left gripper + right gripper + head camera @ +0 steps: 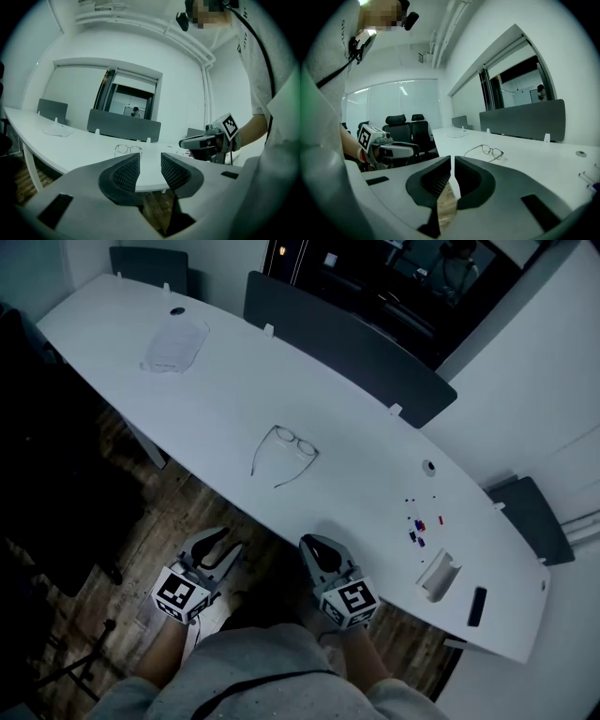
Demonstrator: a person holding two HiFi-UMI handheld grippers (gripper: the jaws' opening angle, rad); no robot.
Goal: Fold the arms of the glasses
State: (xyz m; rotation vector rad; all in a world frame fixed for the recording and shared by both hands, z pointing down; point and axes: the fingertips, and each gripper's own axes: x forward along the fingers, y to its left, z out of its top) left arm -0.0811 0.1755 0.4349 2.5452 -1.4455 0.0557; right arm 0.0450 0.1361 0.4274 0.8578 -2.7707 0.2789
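Glasses (284, 454) lie on table (225, 395), near its front edge, arms unfolded and pointing toward that edge. Left hand-held gripper (150, 164) off table's front edge, above wood floor (155, 521); jaws apart, nothing between. Right hand-held gripper (453, 164) likewise short of table edge; jaws closed together, empty.

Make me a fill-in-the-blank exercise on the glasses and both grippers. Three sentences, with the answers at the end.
1. The glasses lie on the white table with both arms ____ (folded/unfolded).
2. The left gripper has its jaws ____ (open/shut), with nothing between them.
3. The right gripper has its jaws ____ (open/shut).

Missing words: unfolded; open; shut.
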